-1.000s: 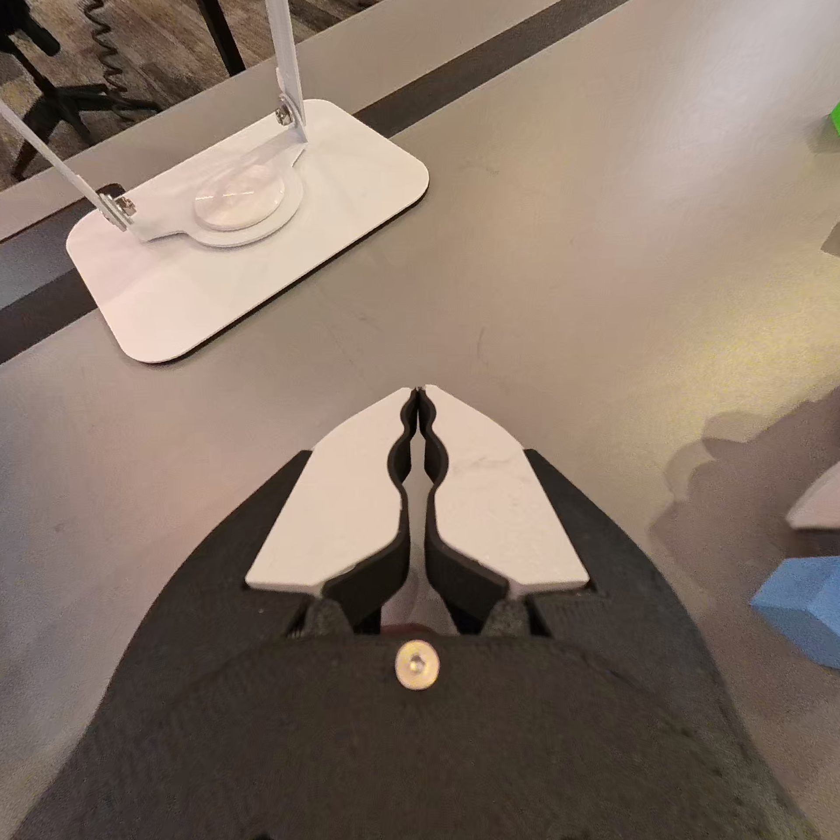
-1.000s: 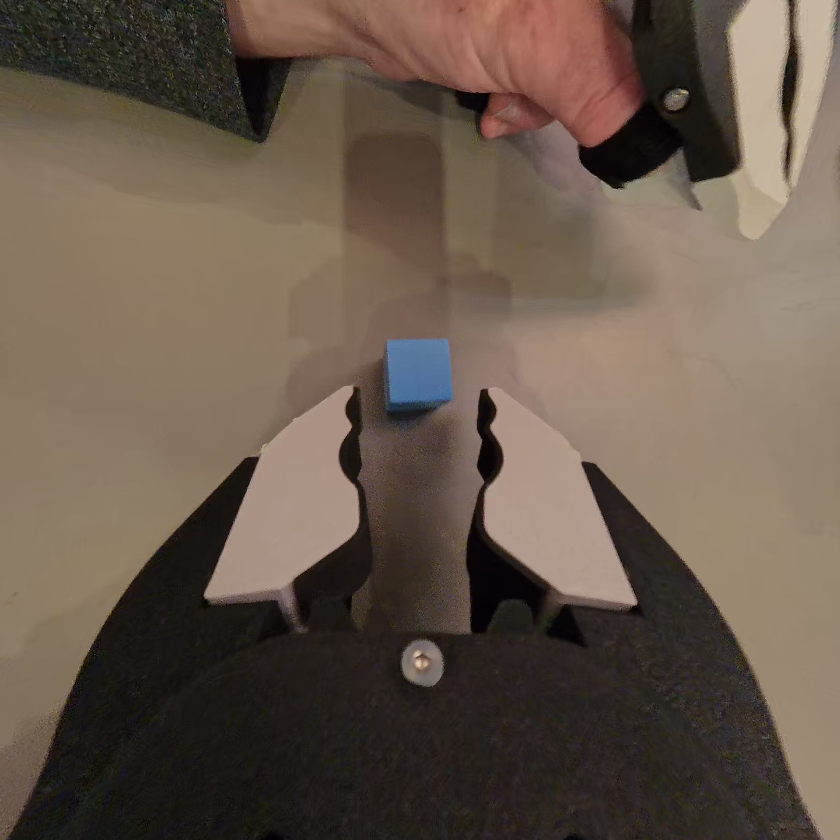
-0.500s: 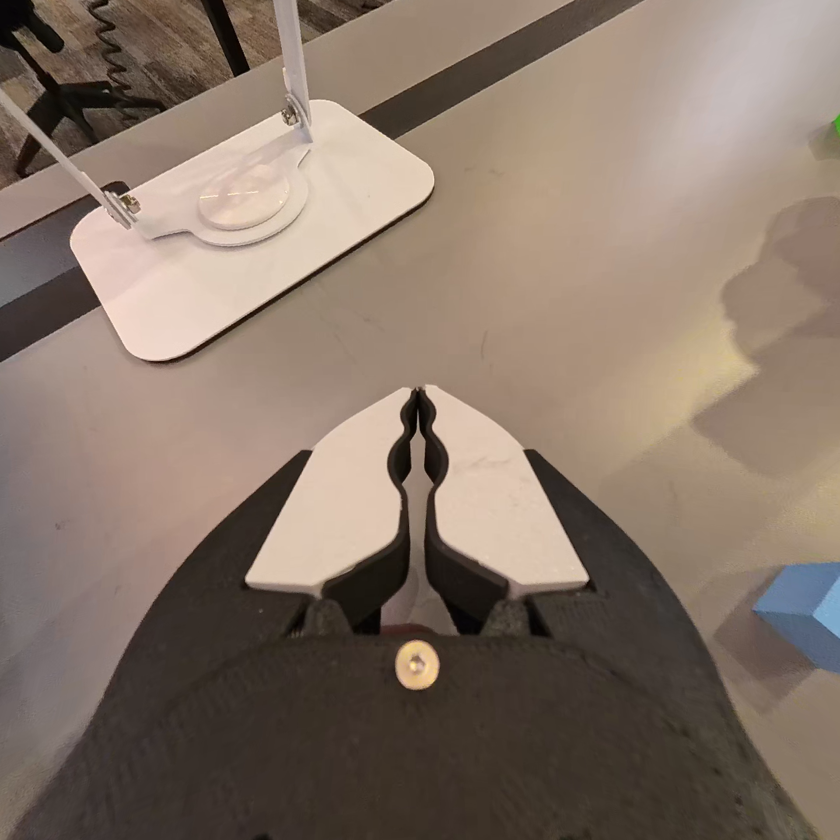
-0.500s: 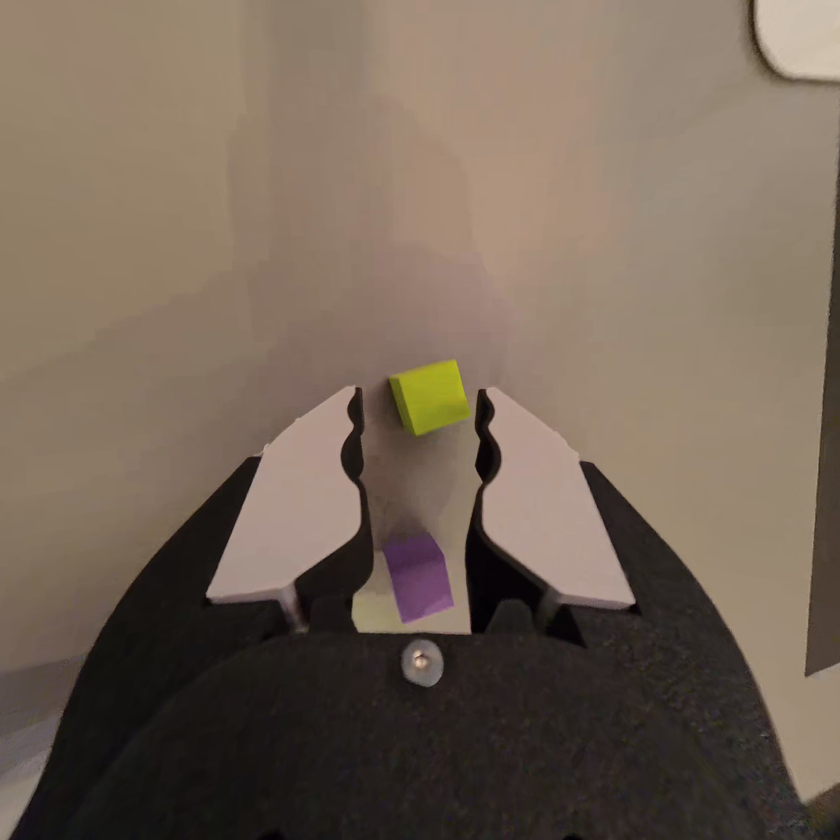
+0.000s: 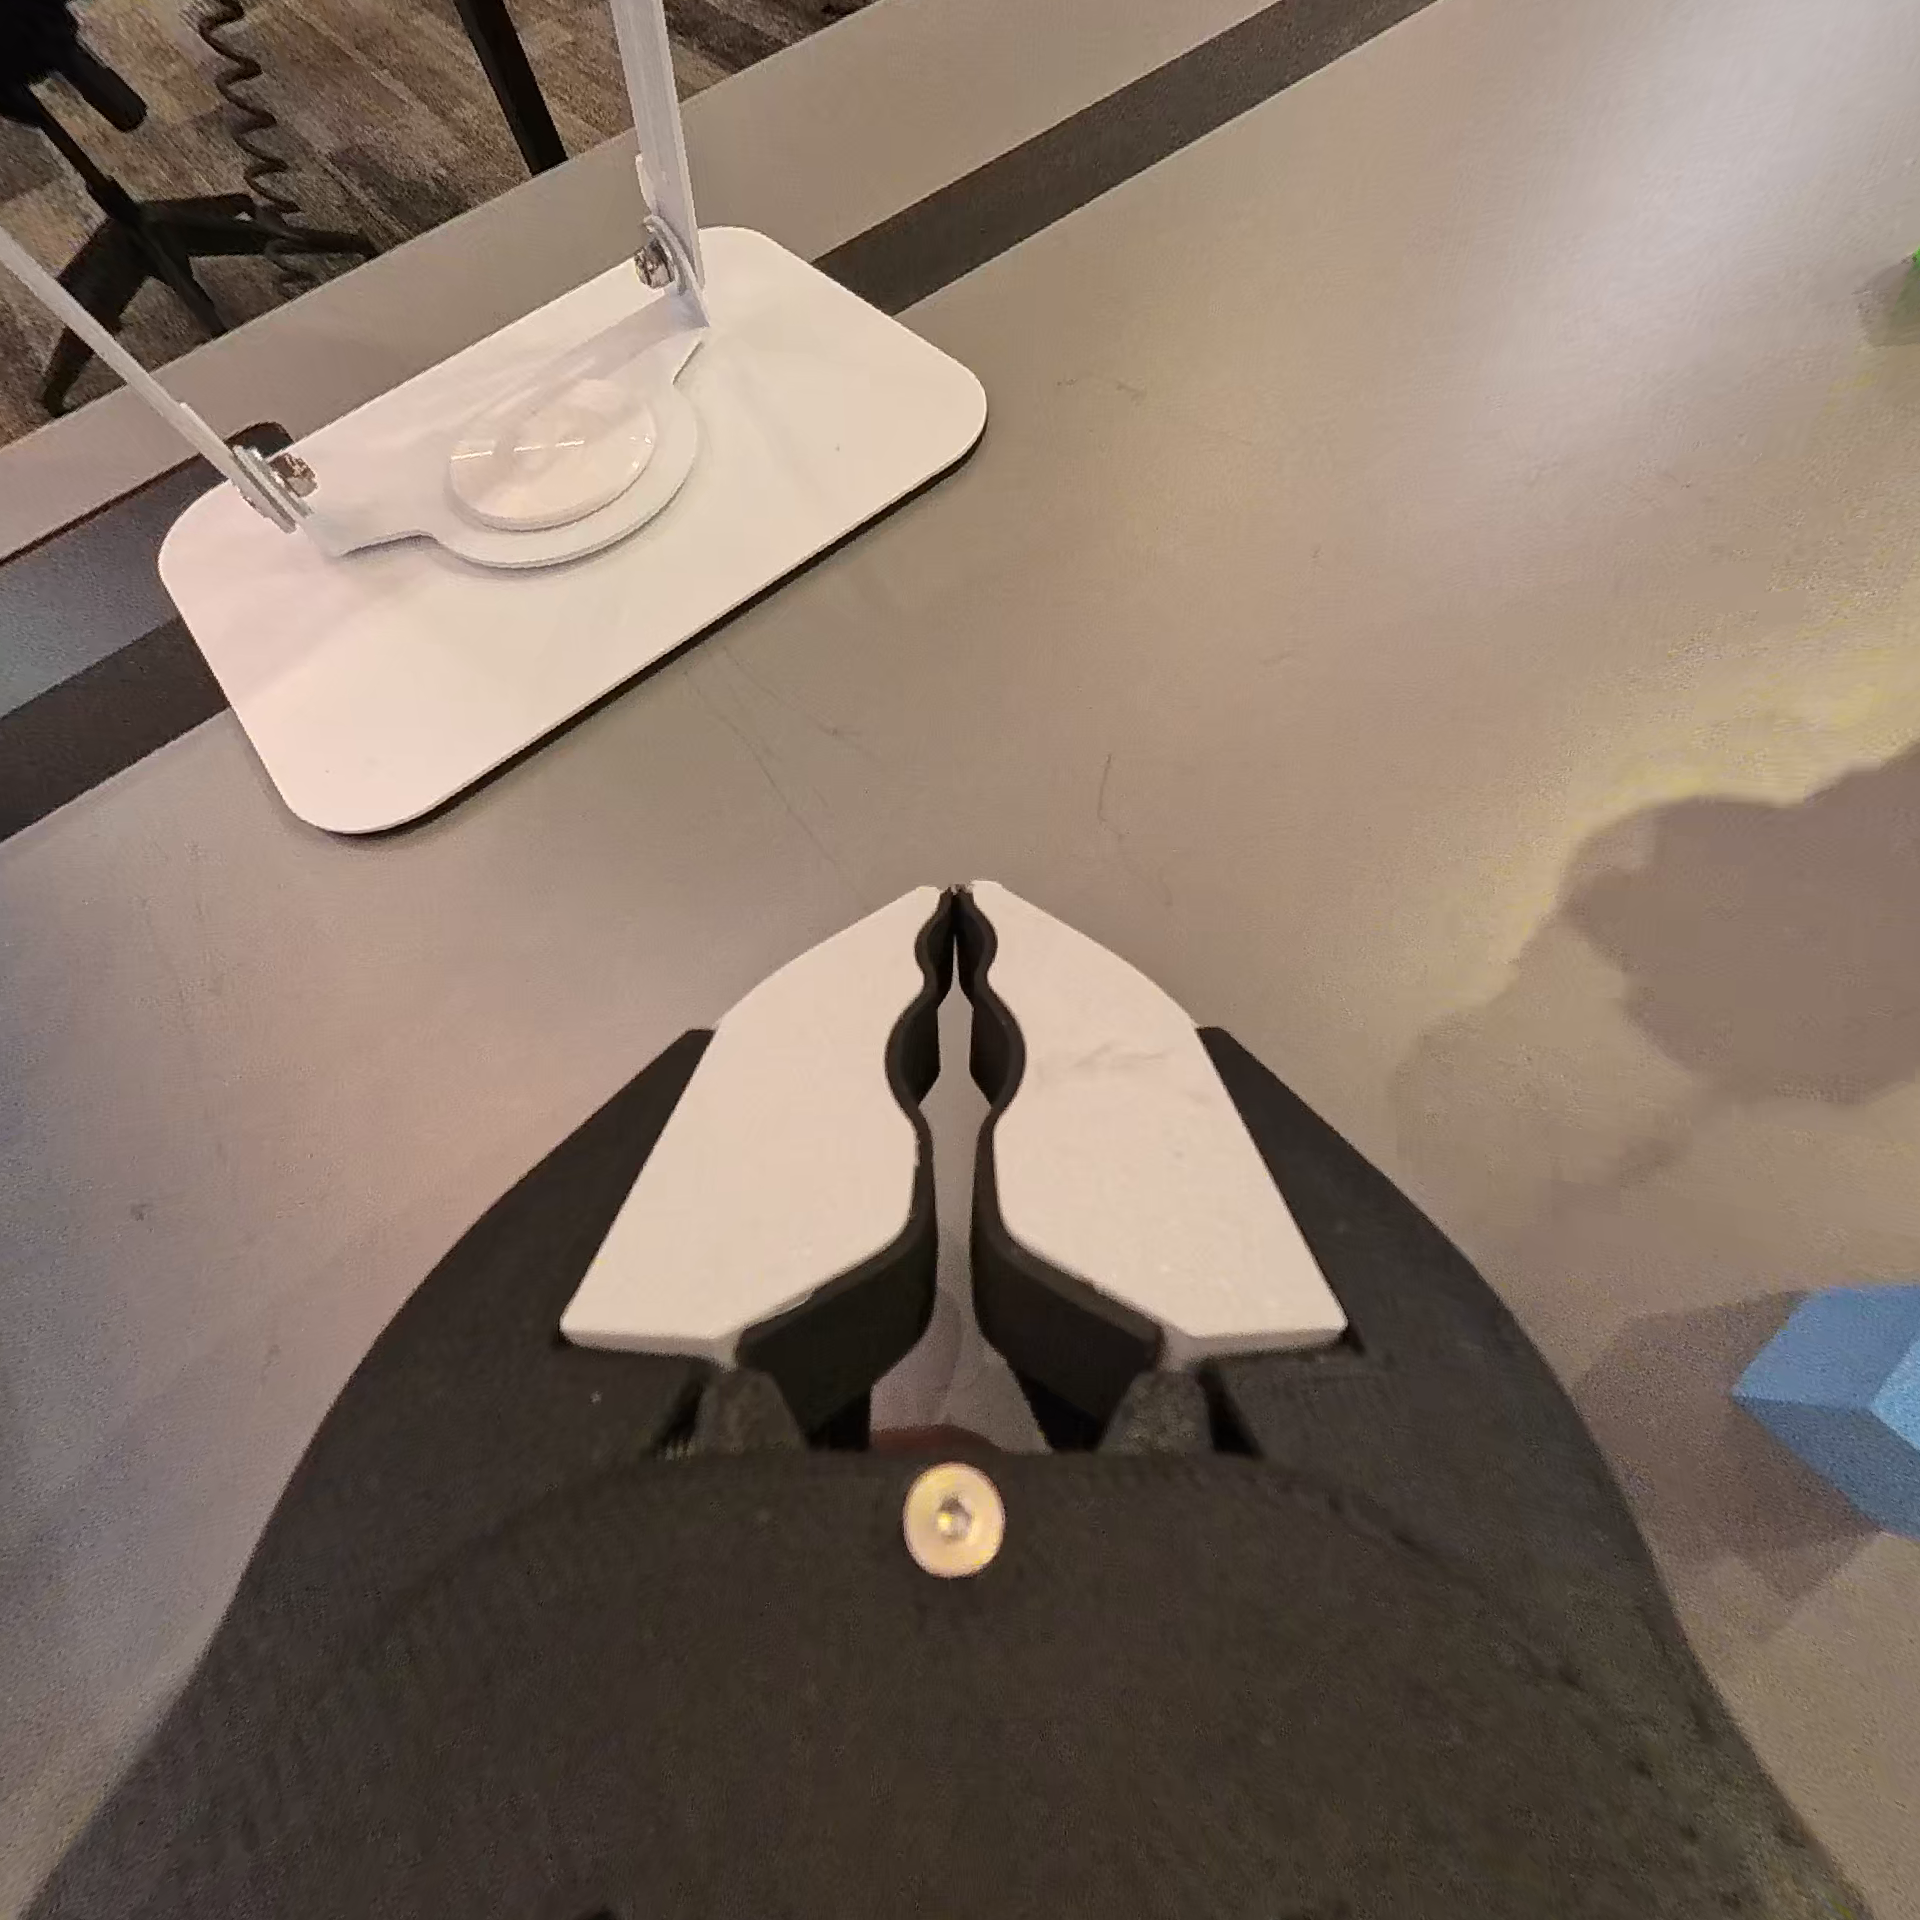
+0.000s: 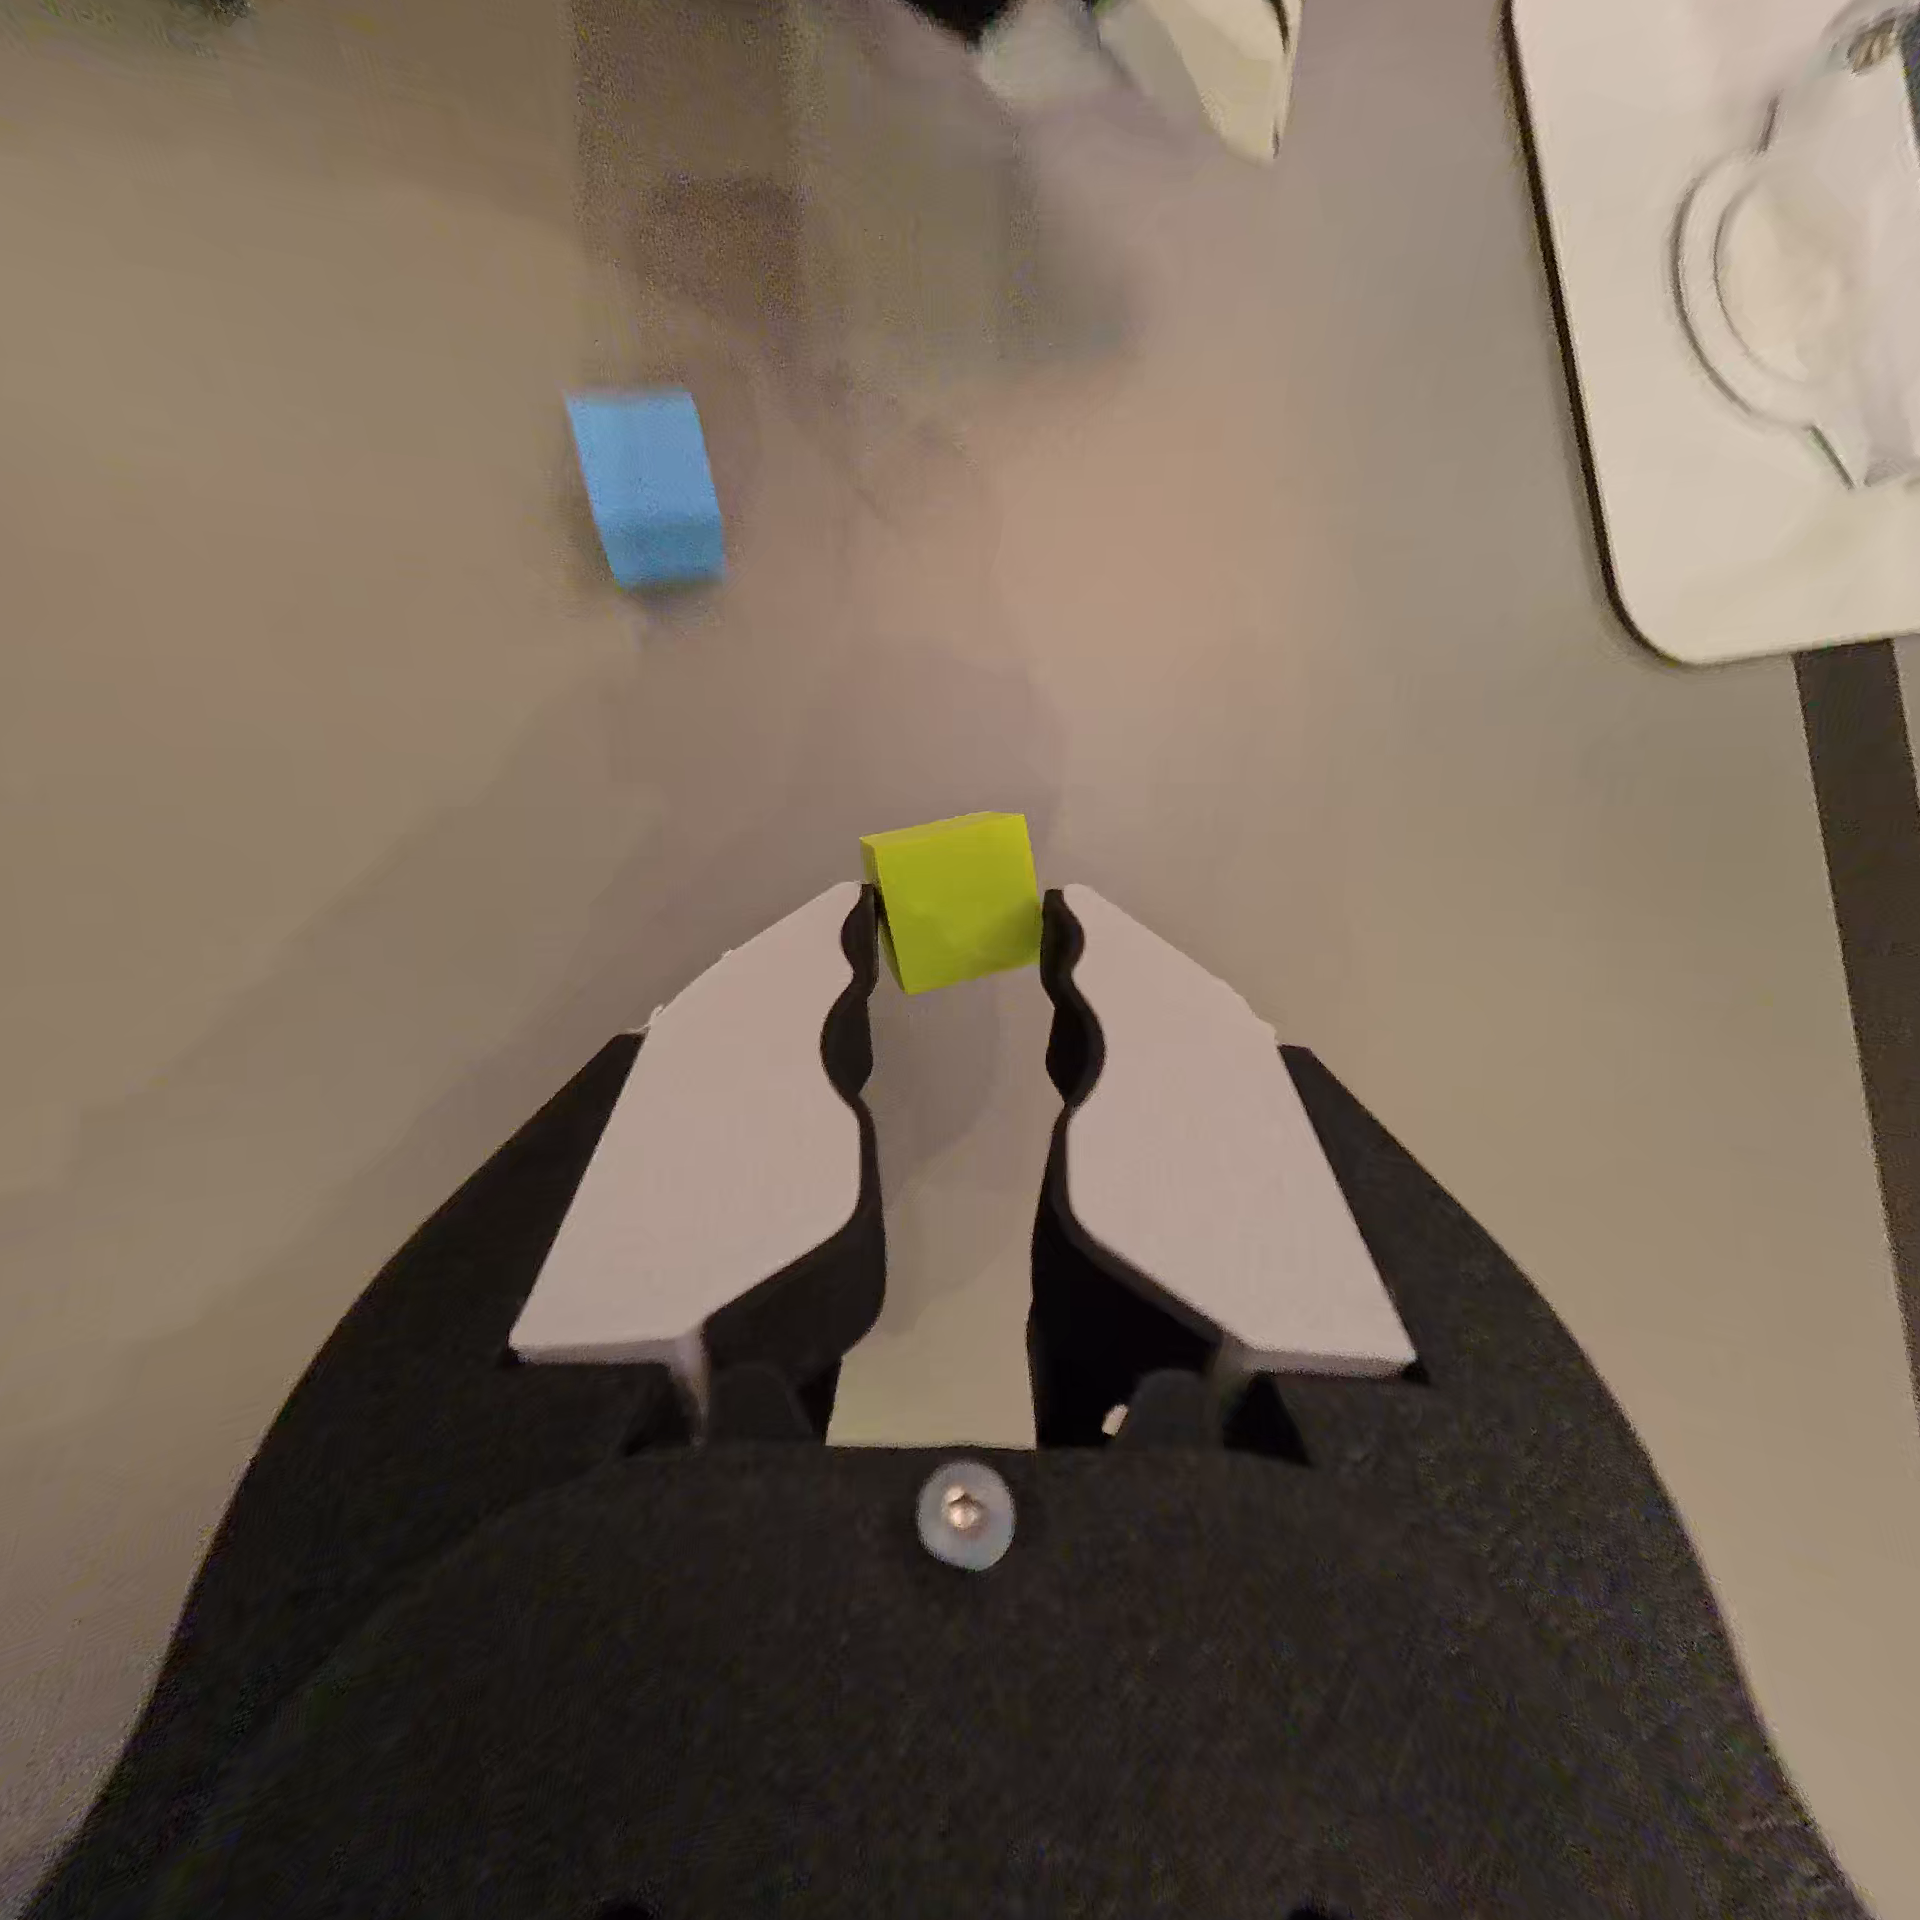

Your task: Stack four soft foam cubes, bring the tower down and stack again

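1. Right gripper (image 6: 958, 914) is clamped on a tilted yellow-green cube (image 6: 954, 902), pads pressing both sides.
2. Blue cube (image 6: 646, 488) sits on the tabletop (image 6: 312, 727) ahead-left of it, likely the stacking target.
3. Left gripper (image 5: 957, 891) is closed and empty, with the blue cube to its right.

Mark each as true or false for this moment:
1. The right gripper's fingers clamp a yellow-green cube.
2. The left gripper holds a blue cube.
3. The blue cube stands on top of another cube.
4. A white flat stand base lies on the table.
1. True: the right gripper has both pads against the yellow-green cube.
2. False: the left gripper is shut with nothing between its fingers.
3. False: the blue cube sits alone on the table.
4. True: the white stand base.
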The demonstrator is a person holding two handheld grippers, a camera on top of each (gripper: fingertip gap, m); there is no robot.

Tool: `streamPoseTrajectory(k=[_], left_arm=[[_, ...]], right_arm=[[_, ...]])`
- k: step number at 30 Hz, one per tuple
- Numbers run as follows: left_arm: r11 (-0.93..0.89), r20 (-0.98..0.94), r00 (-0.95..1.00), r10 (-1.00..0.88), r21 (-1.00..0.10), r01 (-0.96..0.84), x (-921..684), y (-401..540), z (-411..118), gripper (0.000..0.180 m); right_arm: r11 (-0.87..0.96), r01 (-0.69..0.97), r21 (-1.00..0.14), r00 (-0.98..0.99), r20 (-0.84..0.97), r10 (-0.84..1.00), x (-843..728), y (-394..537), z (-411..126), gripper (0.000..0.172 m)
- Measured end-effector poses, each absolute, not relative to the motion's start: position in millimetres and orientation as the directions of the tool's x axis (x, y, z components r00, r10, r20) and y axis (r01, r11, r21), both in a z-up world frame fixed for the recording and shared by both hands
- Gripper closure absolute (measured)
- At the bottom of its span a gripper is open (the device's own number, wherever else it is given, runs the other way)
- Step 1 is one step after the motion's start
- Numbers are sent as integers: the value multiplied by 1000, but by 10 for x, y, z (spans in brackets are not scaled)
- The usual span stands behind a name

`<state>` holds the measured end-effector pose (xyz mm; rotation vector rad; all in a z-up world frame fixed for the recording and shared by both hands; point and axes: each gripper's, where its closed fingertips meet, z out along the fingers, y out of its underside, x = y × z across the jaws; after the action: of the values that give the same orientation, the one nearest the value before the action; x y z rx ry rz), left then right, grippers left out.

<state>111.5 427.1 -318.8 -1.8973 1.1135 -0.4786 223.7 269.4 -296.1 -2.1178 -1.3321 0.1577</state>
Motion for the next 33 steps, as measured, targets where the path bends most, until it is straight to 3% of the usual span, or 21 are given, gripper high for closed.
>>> streamPoseTrajectory(k=[4, 33], left_arm=[[-228, -94, 526, -845, -827, -514, 1117, 4268, -3187, 180], [-200, -125, 501, -857, -814, -545, 1164, 4227, -3212, 180]], right_arm=[[-303, 714, -631, 494, 148, 857, 1636, 2636, -2897, 142], [-360, 821, -443, 466, 157, 871, 1158, 2661, -3158, 142]])
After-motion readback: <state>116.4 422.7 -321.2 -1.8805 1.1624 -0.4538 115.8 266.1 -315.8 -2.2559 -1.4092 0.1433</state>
